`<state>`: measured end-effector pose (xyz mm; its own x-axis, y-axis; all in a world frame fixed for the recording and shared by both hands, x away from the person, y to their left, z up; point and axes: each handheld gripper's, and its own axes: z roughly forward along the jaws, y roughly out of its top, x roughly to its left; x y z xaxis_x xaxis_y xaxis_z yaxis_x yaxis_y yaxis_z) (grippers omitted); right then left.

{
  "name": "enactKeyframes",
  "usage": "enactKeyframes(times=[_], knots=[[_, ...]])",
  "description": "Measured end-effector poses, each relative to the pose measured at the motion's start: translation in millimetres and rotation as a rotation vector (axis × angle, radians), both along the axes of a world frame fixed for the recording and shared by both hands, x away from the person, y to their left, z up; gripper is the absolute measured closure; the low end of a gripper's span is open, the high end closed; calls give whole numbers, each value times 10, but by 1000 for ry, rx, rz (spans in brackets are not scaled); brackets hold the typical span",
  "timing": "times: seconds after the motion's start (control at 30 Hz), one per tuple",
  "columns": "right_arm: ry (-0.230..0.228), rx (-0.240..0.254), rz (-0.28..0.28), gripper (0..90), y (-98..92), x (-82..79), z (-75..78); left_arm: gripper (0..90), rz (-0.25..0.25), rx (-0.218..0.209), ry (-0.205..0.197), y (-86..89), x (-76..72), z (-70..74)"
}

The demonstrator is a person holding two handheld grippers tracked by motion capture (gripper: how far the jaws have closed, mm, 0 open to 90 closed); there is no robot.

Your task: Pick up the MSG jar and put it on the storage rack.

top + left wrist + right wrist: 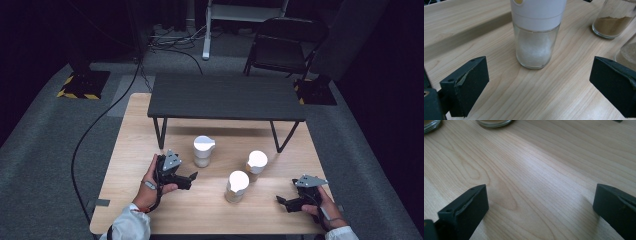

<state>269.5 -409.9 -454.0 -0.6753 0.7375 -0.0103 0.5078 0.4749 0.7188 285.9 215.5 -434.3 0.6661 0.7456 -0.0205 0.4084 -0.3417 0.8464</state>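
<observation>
Here the left gripper (537,82) faces an unlabelled salt jar (536,32).

Pale wooden table (150,210) on grey carpet (45,130). Low black shelf (225,97) on thin angled legs across its far half. Beyond, dark folding chair (282,45), white stand base (206,50), black cables (100,120), hazard-striped floor plates (82,84). Dim surroundings.

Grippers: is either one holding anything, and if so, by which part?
Nothing is held. The left gripper is open facing the salt jar; the right gripper is open over the table.
</observation>
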Motion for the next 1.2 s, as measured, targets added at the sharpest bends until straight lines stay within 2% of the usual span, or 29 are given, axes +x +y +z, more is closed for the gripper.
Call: enactKeyframes(times=[0.57, 0.7, 0.97, 1.2], knots=[[0, 0, 0, 0, 0, 0, -1, 20, 19, 2, 5, -127, 193, -17], [0, 0, 0, 0, 0, 0, 0, 20, 22, -9, 10, -151, 245, -30], [0, 0, 0, 0, 0, 0, 0, 20, 11, -8, 14, -216, 329, -39], [0, 0, 0, 0, 0, 0, 0, 20, 5, -24, 21, -269, 405, -57]])
